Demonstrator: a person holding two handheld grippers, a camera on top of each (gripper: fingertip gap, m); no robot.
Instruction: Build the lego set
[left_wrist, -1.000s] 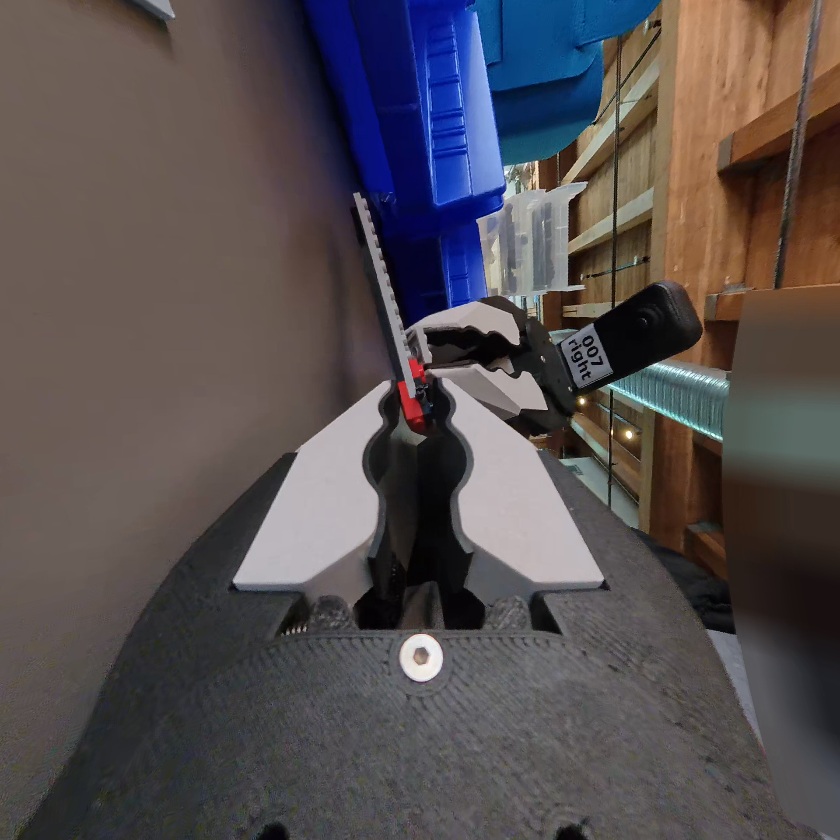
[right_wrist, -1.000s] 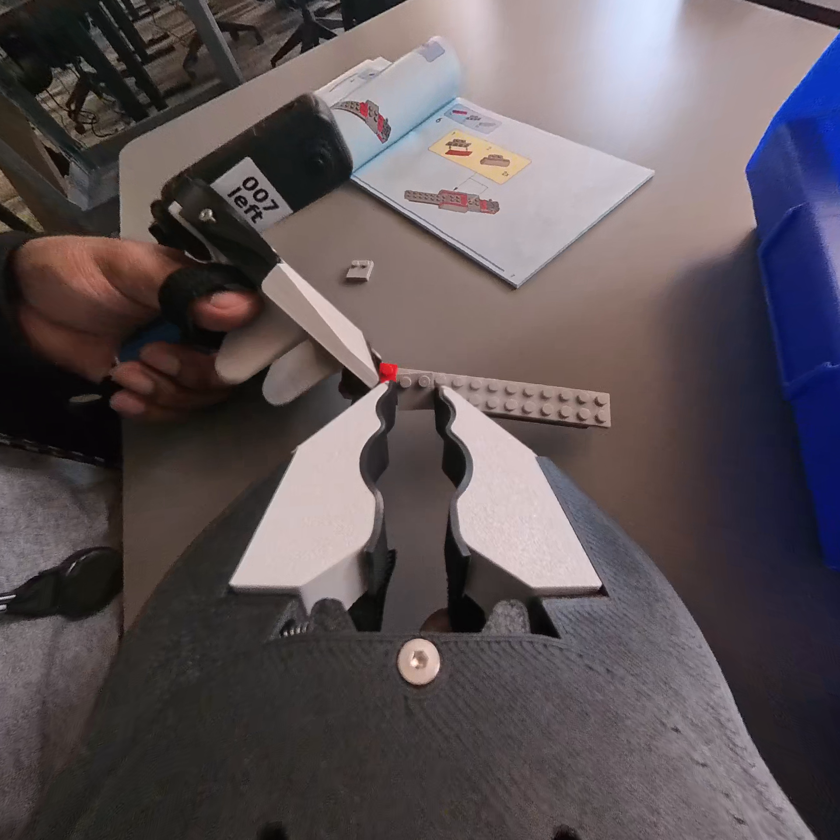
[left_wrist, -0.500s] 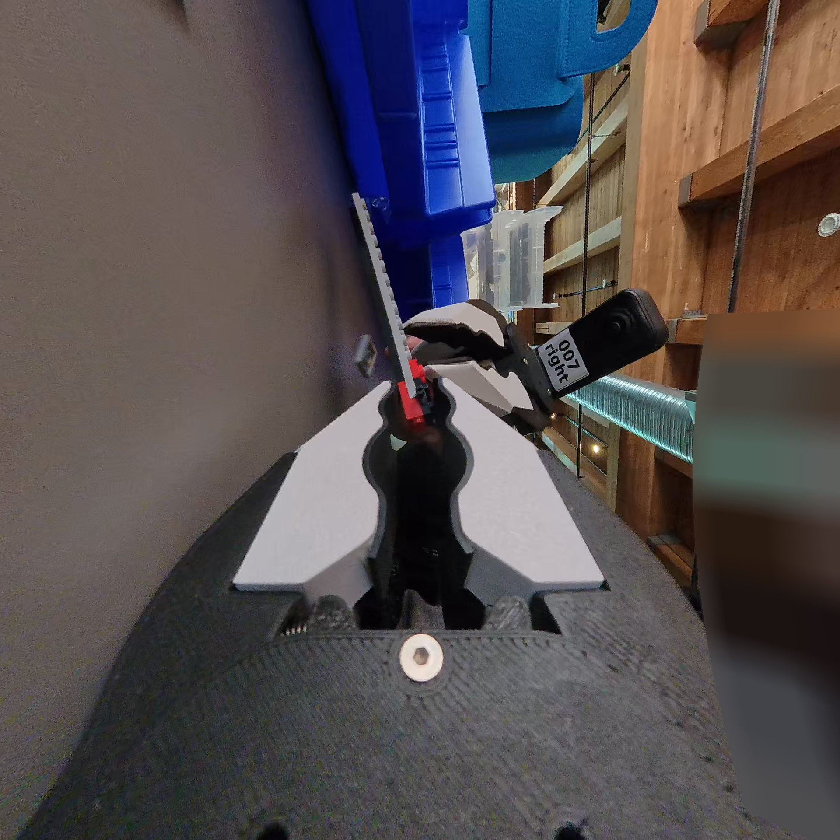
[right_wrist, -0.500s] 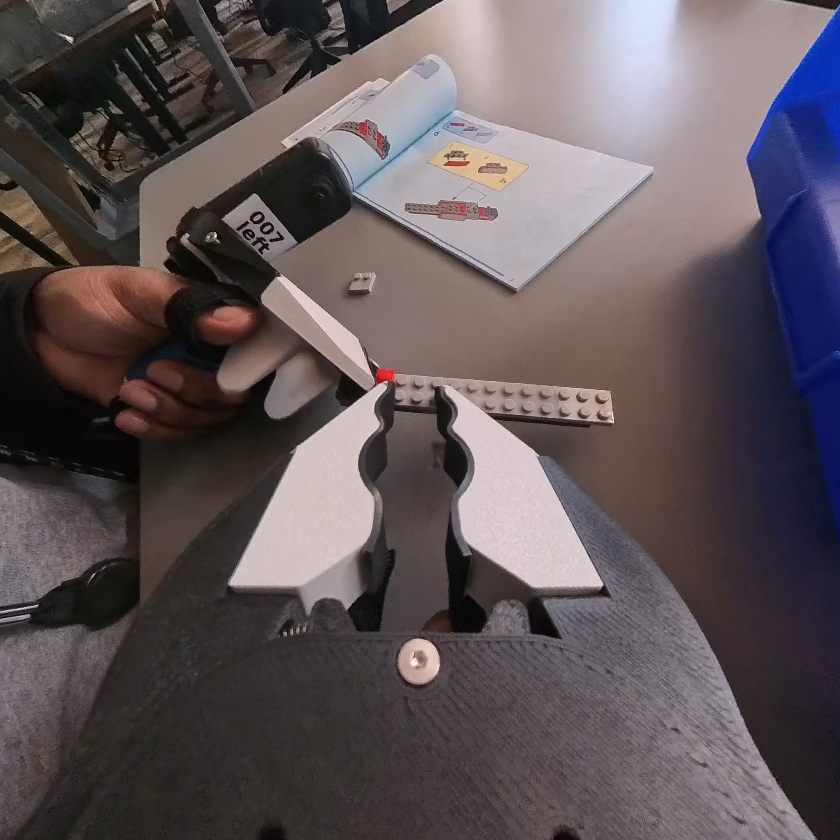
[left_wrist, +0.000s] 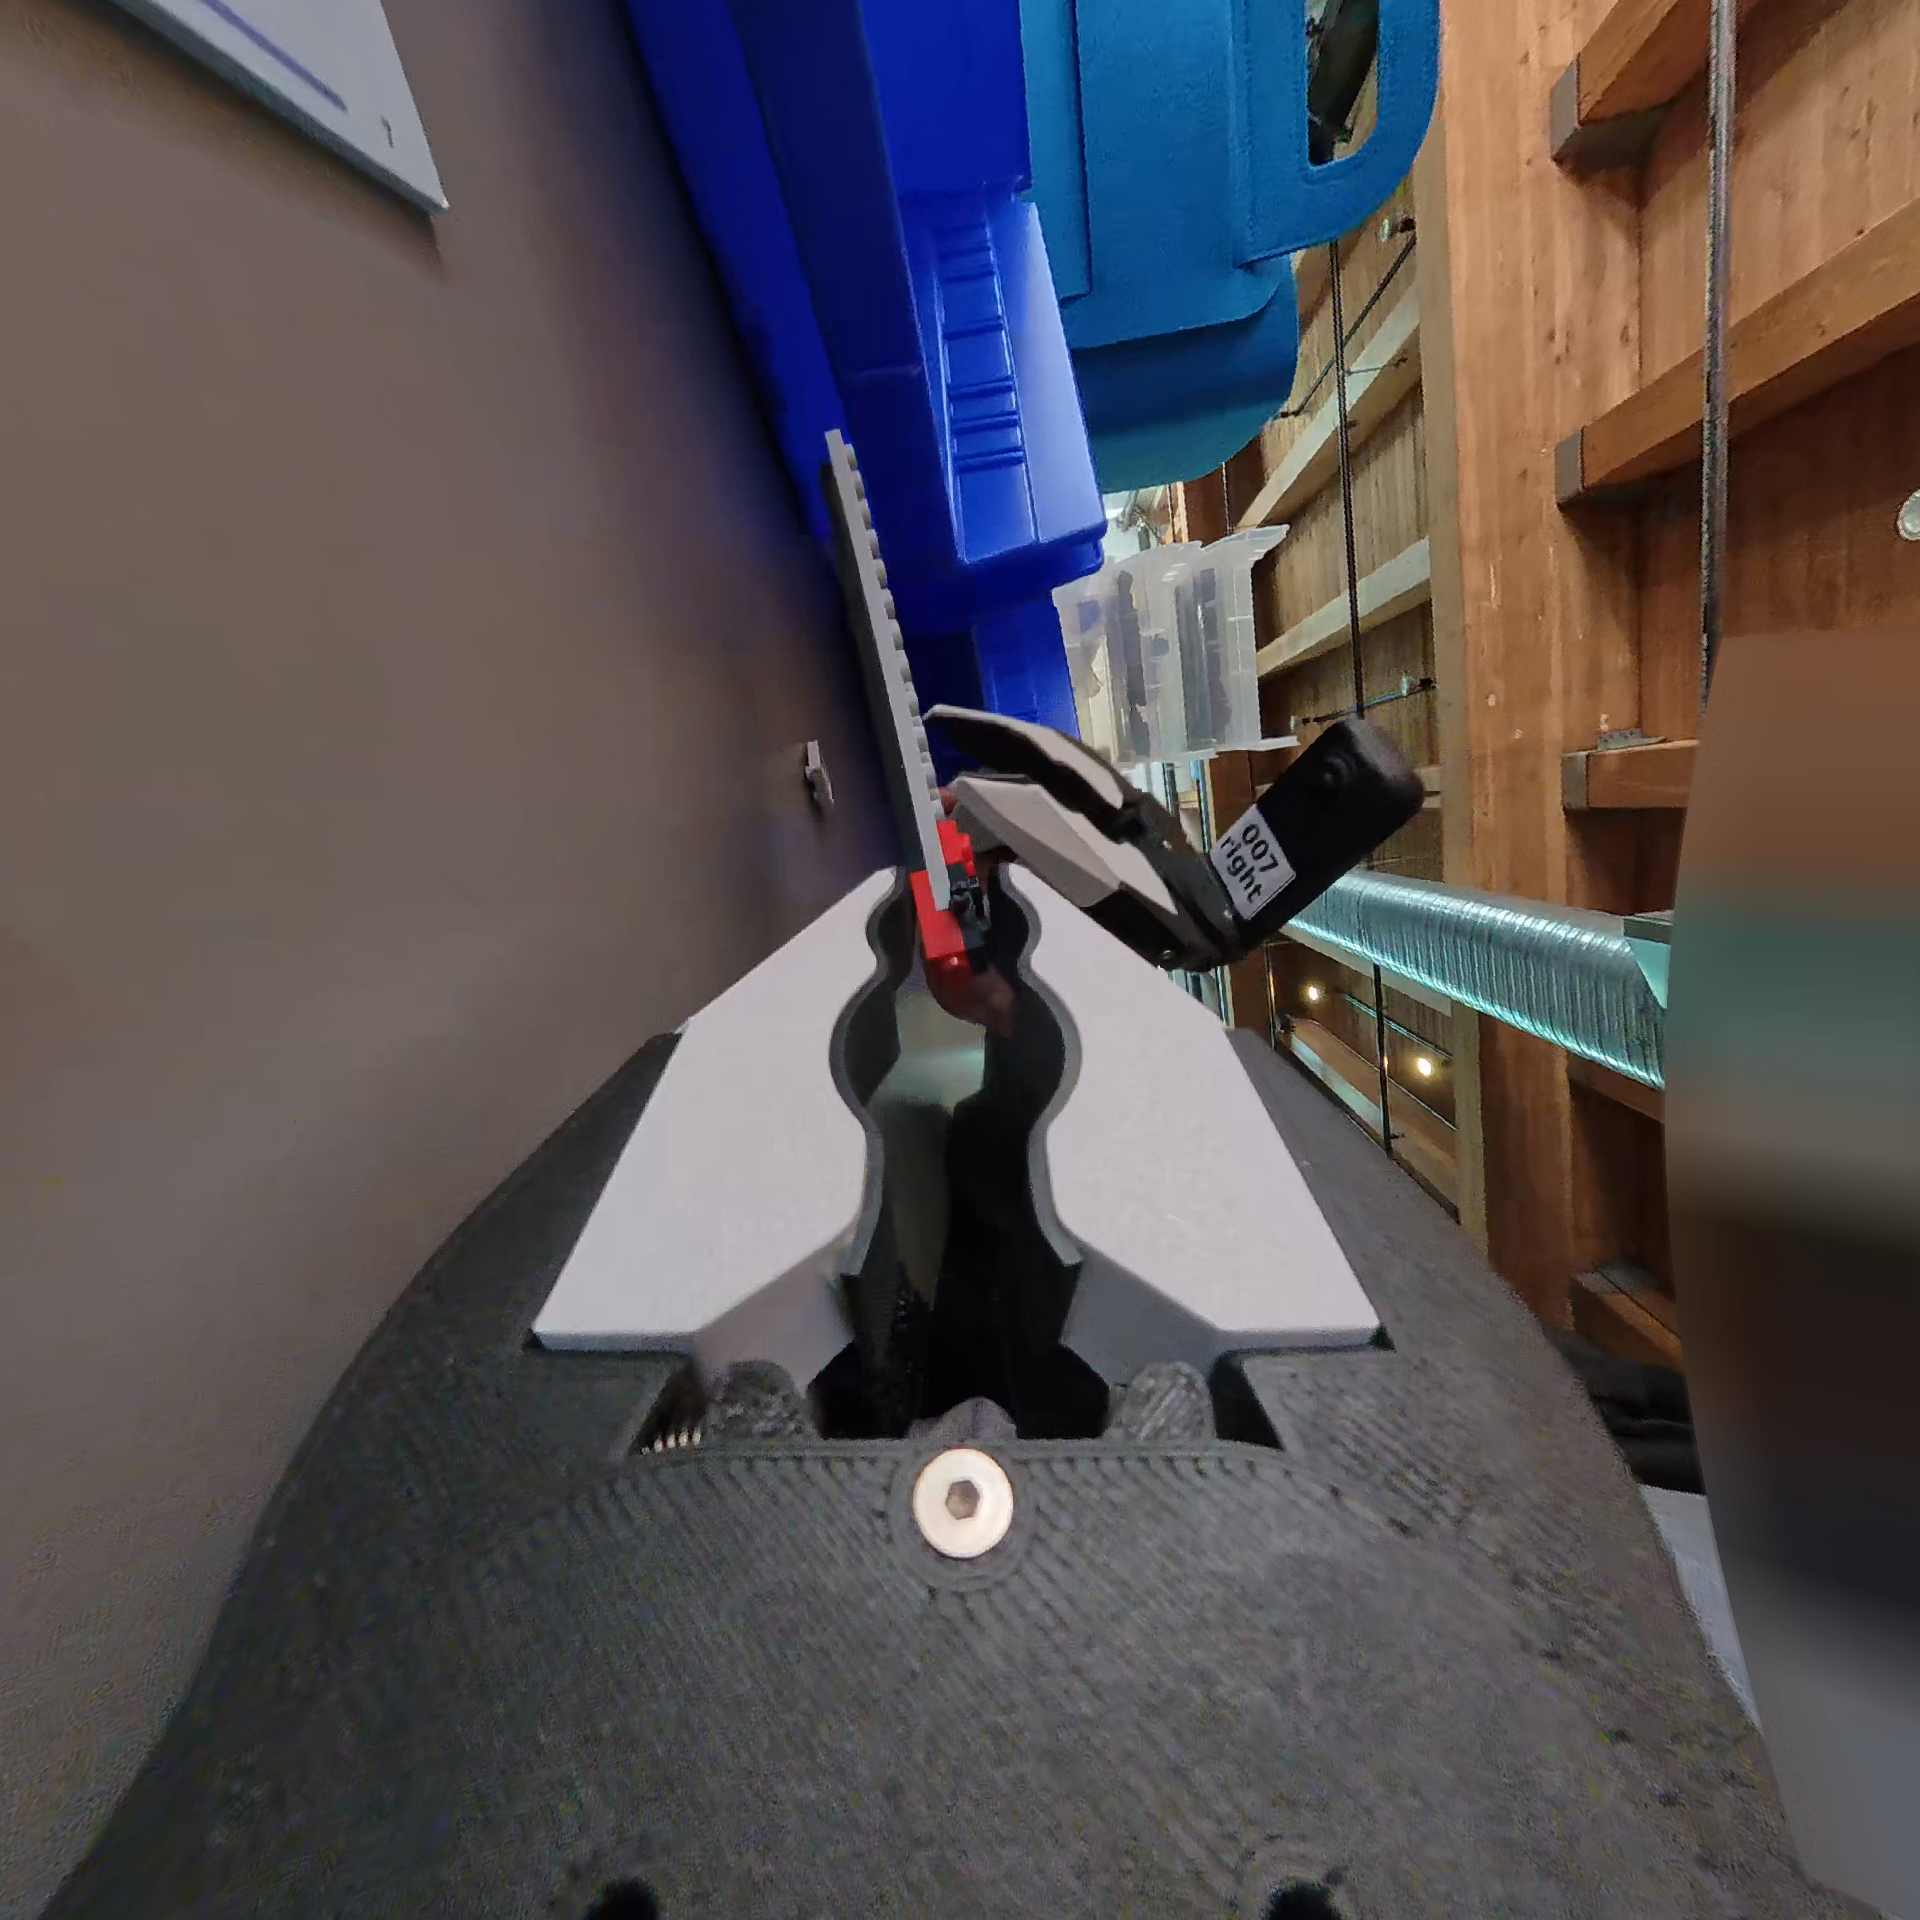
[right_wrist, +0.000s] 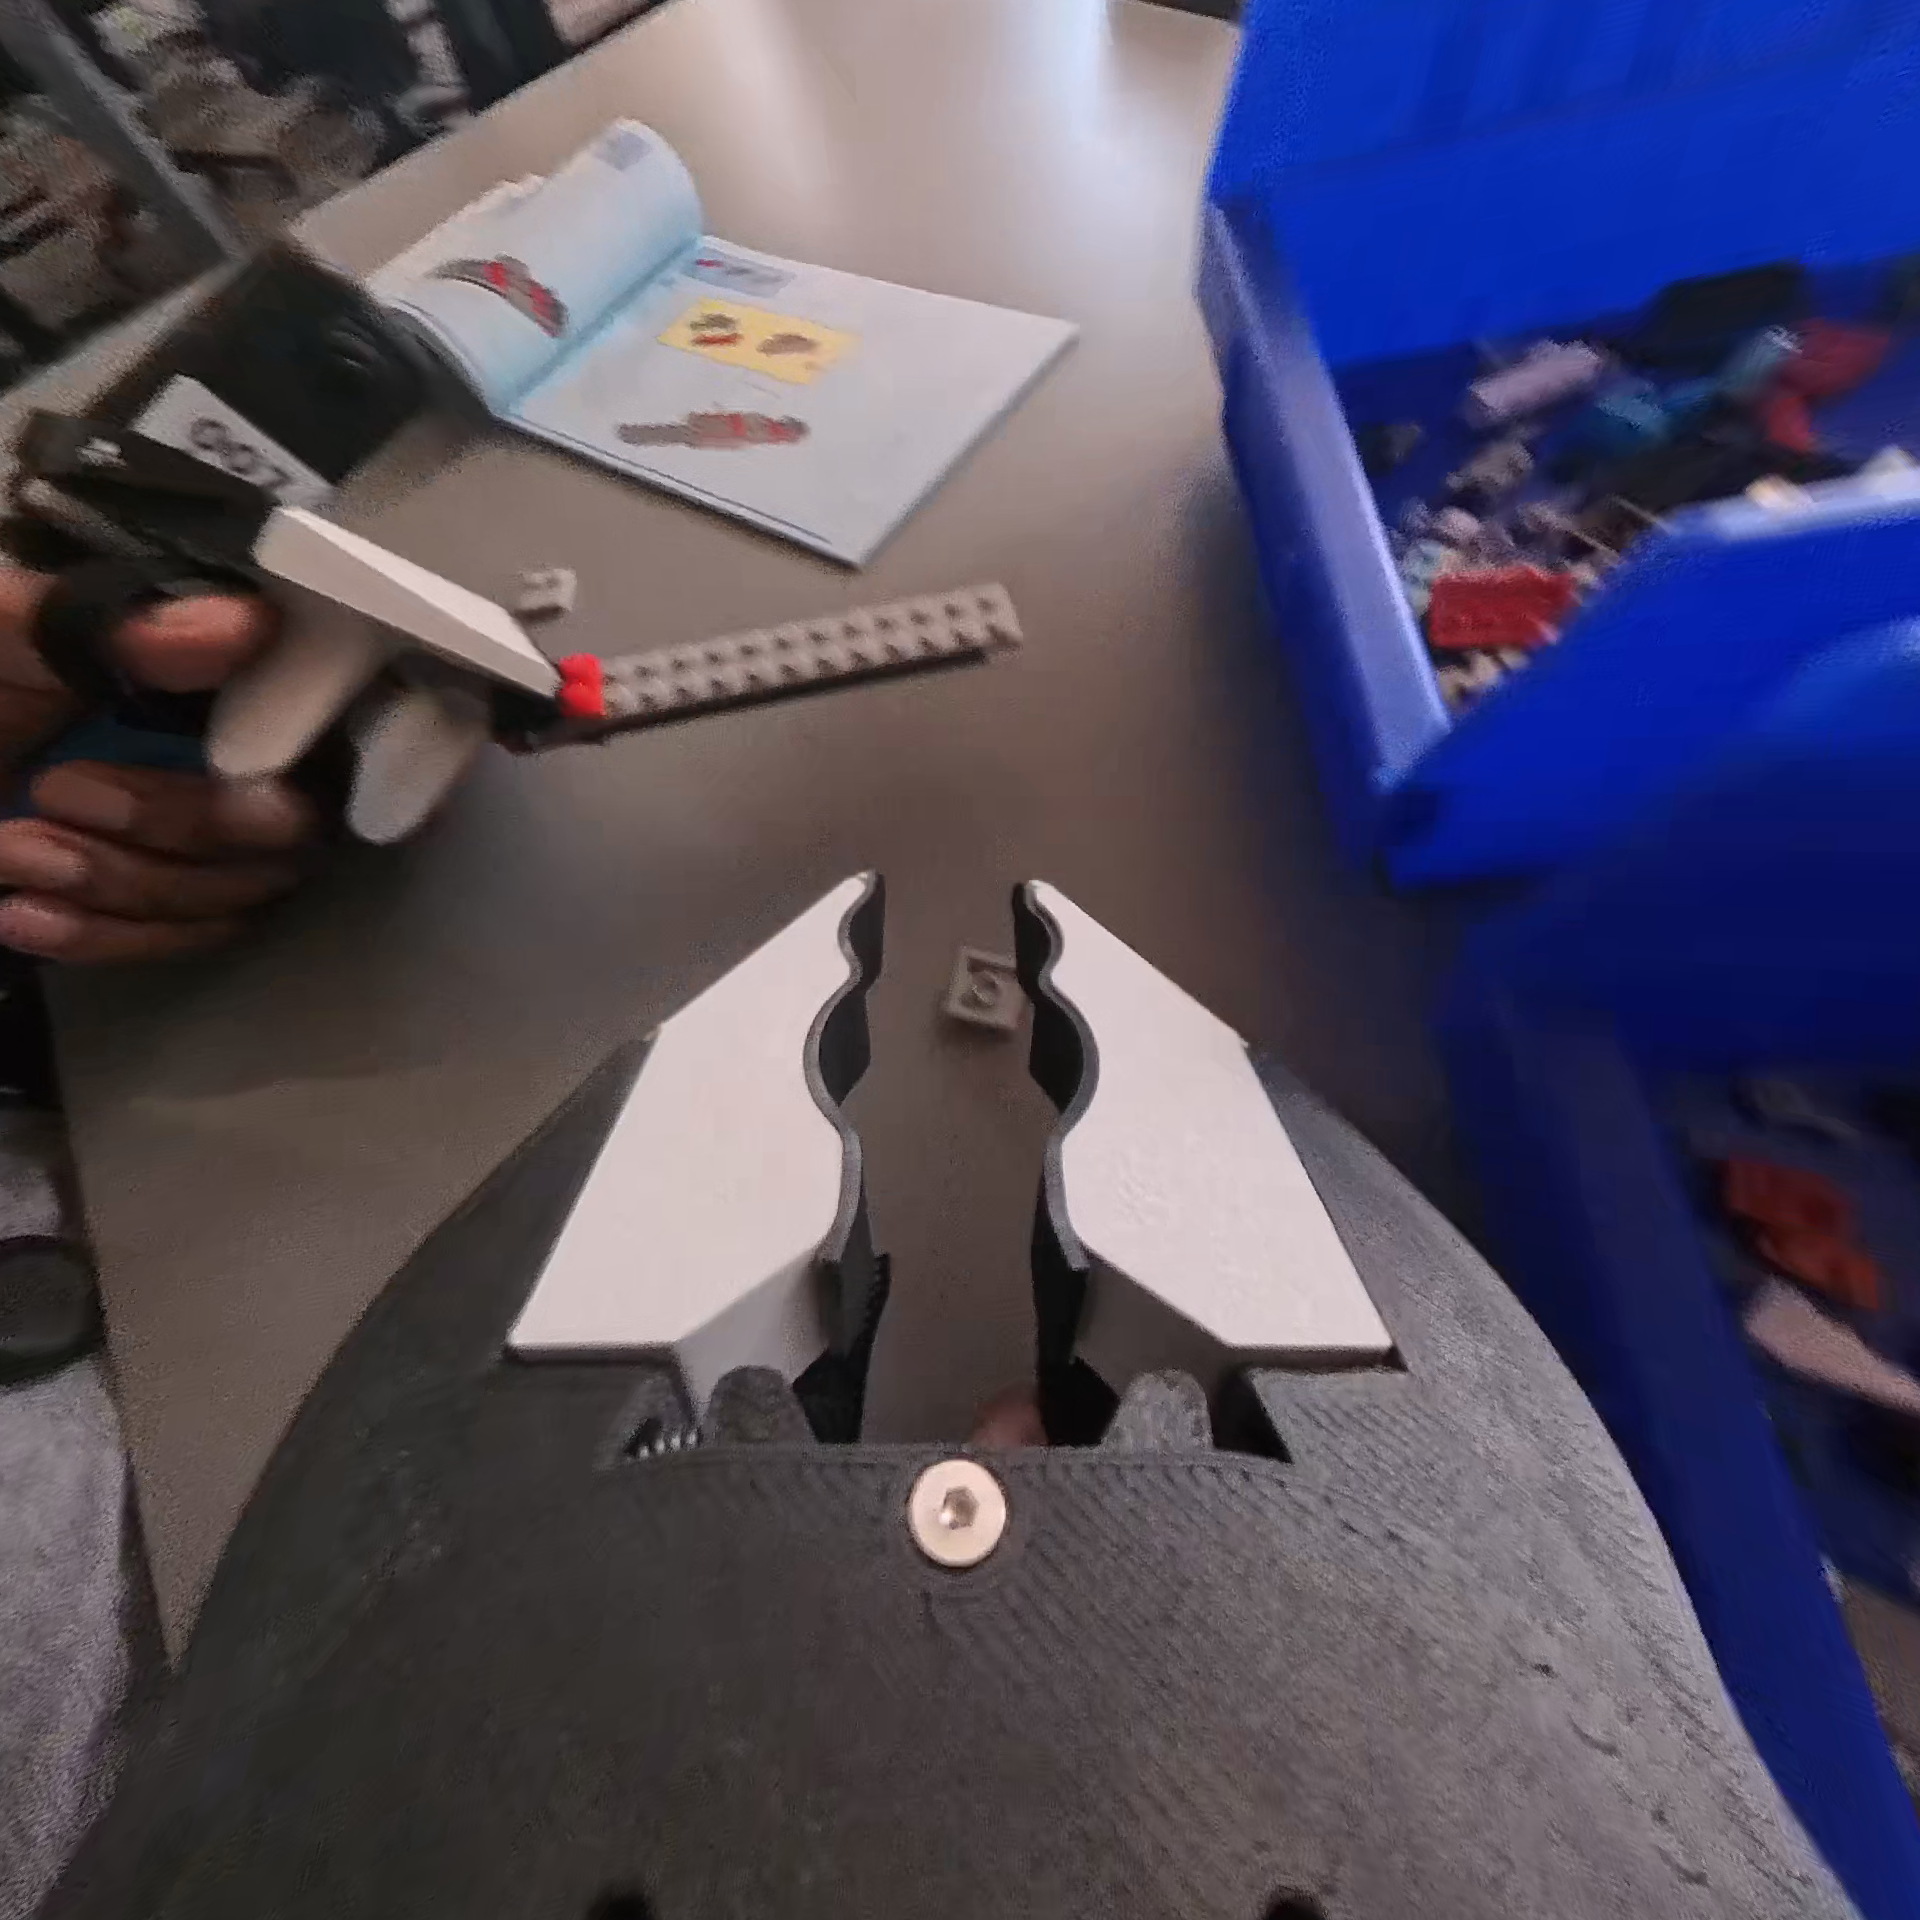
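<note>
My left gripper (left_wrist: 940, 914) is shut on the red-brick end (left_wrist: 940, 930) of a long grey studded plate (left_wrist: 883, 665) and holds it just above the table. In the right wrist view the same gripper (right_wrist: 525, 707) shows at the left with the plate (right_wrist: 810, 649) pointing right. My right gripper (right_wrist: 948, 894) is open and empty, set back from the plate. A small grey piece (right_wrist: 982, 992) lies on the table between its fingers. The right gripper also shows in the left wrist view (left_wrist: 945, 753), beside the plate.
An open instruction booklet (right_wrist: 727, 384) lies at the back of the grey table (right_wrist: 1091, 727). Another small grey piece (right_wrist: 545, 590) lies behind the plate. A blue bin (right_wrist: 1299, 520) with several loose bricks stands at the right. A hand (right_wrist: 125, 831) holds the left gripper. My right fingertips sit around 10 centimetres from my left ones.
My right gripper has drawn back from the plate and swung right toward the blue bin, jaws a little wider. The left gripper still holds the plate.
</note>
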